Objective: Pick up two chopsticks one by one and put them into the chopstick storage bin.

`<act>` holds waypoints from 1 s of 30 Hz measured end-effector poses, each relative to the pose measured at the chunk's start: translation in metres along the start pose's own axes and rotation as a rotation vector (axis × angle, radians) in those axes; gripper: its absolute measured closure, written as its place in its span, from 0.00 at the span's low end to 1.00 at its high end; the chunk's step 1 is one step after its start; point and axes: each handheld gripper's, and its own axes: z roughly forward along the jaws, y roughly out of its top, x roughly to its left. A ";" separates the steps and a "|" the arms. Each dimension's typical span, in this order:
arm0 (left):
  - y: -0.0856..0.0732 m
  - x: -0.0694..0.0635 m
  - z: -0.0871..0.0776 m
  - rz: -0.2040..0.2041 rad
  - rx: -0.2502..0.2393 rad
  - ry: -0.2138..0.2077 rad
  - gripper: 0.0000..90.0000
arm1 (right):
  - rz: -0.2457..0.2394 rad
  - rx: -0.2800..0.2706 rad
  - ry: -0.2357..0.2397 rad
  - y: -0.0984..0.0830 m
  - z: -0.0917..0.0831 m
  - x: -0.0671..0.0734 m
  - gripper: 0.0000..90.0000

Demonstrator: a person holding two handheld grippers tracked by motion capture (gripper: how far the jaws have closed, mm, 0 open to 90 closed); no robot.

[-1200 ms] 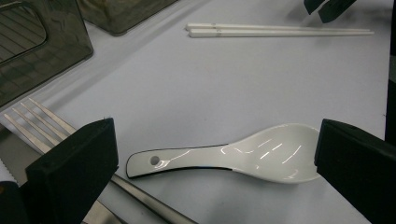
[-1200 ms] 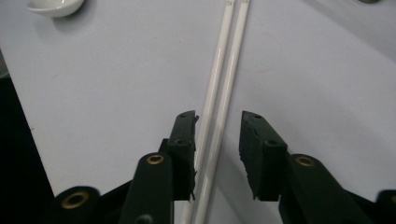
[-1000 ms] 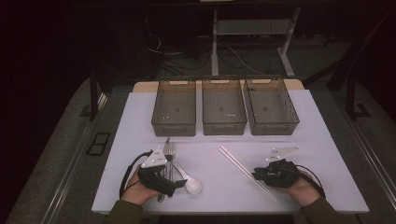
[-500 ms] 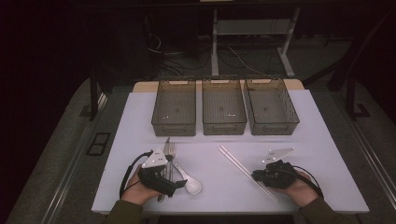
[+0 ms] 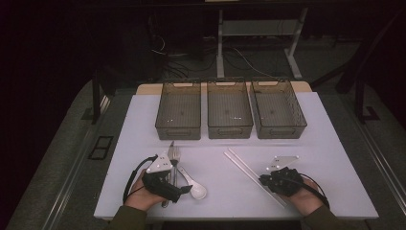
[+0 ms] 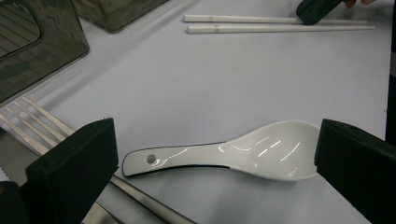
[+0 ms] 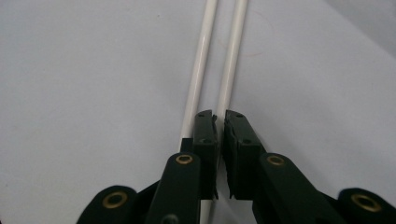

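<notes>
The right gripper [image 7: 219, 116] has just been closed over the chopsticks [image 7: 201, 60] on the mat [image 5: 215, 158]; the spoon [image 6: 243, 151] is framed by the wide-open left gripper [image 6: 215, 154]

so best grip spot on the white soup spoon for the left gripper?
Take the white soup spoon by its flat handle, near the holed end, not the wide bowl. It lies flat on the table between the open jaws of the left gripper, which now straddle its full length. Likely best: come straight down with the jaws turned across the handle, clear of the fork alongside.
</notes>
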 end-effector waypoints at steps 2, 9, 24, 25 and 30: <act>0.000 0.000 0.000 0.003 0.001 0.001 0.00 | 0.005 0.001 0.000 0.000 0.000 0.000 0.94; 0.000 0.001 0.000 0.005 0.003 0.000 0.00 | 0.009 0.004 -0.021 0.001 -0.001 -0.004 0.95; 0.000 -0.001 0.001 0.006 0.005 -0.001 0.00 | 0.013 -0.023 -0.021 -0.004 -0.001 -0.008 0.95; 0.000 -0.001 0.001 0.009 0.007 -0.002 0.00 | 0.014 -0.022 -0.020 -0.003 -0.001 -0.008 0.95; 0.000 0.000 0.001 0.009 0.009 -0.005 0.00 | 0.019 -0.036 0.007 -0.003 -0.005 -0.014 0.95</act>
